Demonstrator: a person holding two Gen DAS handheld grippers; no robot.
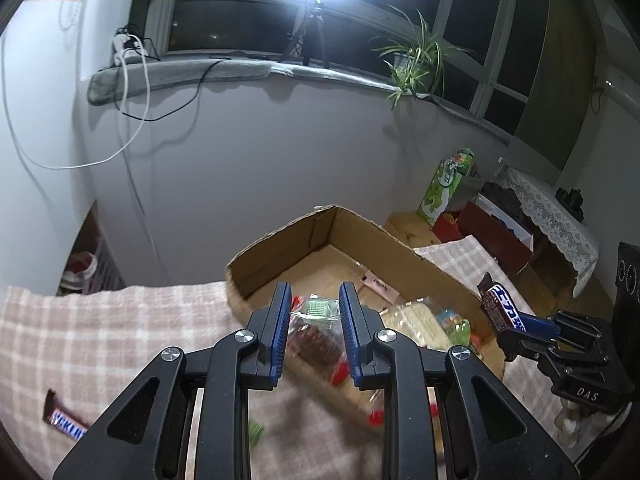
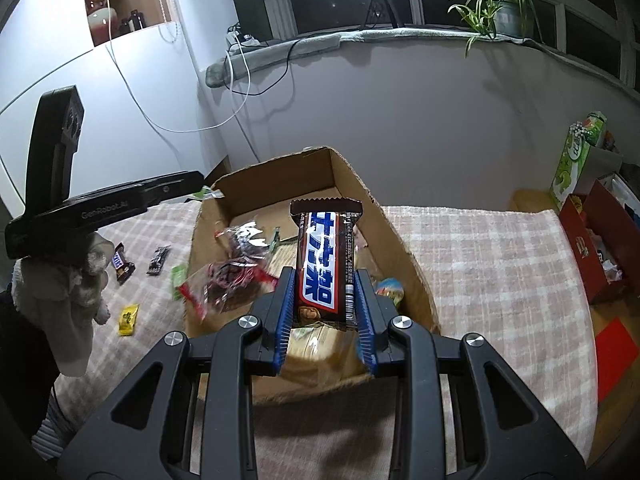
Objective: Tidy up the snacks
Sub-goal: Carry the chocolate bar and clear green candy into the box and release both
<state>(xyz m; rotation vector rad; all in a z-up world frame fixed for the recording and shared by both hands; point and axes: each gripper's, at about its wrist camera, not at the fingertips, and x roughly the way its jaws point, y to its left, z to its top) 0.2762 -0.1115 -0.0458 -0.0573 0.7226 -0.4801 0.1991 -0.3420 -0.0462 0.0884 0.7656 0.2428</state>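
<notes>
My left gripper point(image 1: 315, 294) is shut on a clear snack bag point(image 1: 320, 344) with red trim and brown contents, which hangs blurred over the near left wall of the open cardboard box point(image 1: 320, 236). From the right wrist view the bag point(image 2: 232, 276) dangles by that wall, below the left gripper point(image 2: 188, 182). My right gripper point(image 2: 324, 274) is shut on a brown, blue-lettered Snickers bar point(image 2: 324, 264), upright over the box point(image 2: 404, 248). In the left wrist view the bar point(image 1: 500, 306) juts out of the right gripper point(image 1: 520, 322) above the box's right wall.
Several packets point(image 1: 424, 322) lie in the box. On the checked cloth point(image 2: 480, 260) left of it lie a small Snickers point(image 2: 122, 266), a dark bar point(image 2: 158, 260), a green wrapper point(image 2: 178, 280) and a yellow candy point(image 2: 129, 319). A red box point(image 2: 592, 248) stands at the right.
</notes>
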